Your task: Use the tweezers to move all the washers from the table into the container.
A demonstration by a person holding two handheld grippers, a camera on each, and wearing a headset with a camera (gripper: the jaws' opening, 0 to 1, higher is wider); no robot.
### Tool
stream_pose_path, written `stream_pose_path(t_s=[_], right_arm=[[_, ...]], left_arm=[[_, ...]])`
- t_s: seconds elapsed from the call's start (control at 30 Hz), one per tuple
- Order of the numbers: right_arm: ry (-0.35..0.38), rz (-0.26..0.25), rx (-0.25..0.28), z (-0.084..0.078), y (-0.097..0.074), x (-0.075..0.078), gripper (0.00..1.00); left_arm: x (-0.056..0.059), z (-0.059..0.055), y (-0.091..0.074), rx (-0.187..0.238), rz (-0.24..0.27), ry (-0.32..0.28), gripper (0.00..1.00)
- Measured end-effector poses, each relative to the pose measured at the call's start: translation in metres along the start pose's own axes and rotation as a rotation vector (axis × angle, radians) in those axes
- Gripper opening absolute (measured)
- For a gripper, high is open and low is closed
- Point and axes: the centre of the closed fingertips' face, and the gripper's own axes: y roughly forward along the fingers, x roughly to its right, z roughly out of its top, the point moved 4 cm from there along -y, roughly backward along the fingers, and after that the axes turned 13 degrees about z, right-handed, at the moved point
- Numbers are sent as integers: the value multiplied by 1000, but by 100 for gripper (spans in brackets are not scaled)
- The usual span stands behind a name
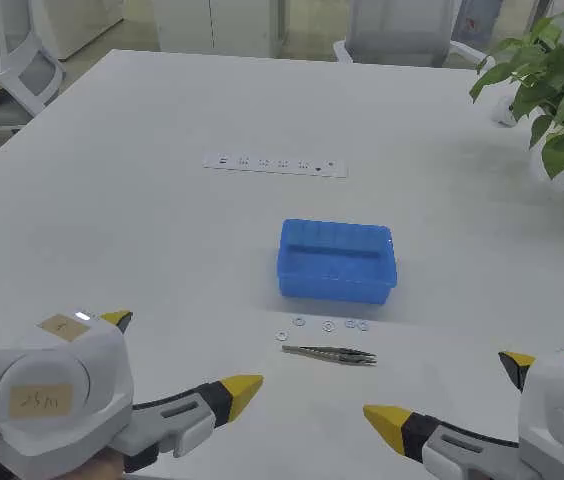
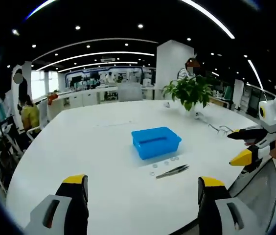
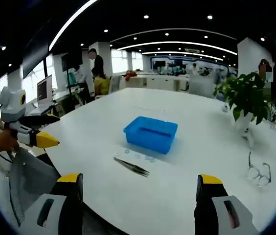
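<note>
While washers lie beside it, the container sits empty.

Tweezers lie beside washers, near blue container.

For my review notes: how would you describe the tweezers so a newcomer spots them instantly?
On the white table, find the blue container. On its near side sits a row of small washers; the tweezers lie nearer the person, the only long, dark, pointed item beside those round rings.
</note>
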Motion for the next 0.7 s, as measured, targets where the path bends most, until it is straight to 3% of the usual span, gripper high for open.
stream_pose_path(t_s=[0.33, 0.7], right_arm=[[31, 12, 38, 4, 1, 1, 93], [4, 22, -16, -1, 5, -3, 92]], left_arm=[[6, -5, 4, -22, -29, 24, 91], [10, -6, 9, -30, -49, 17, 89]])
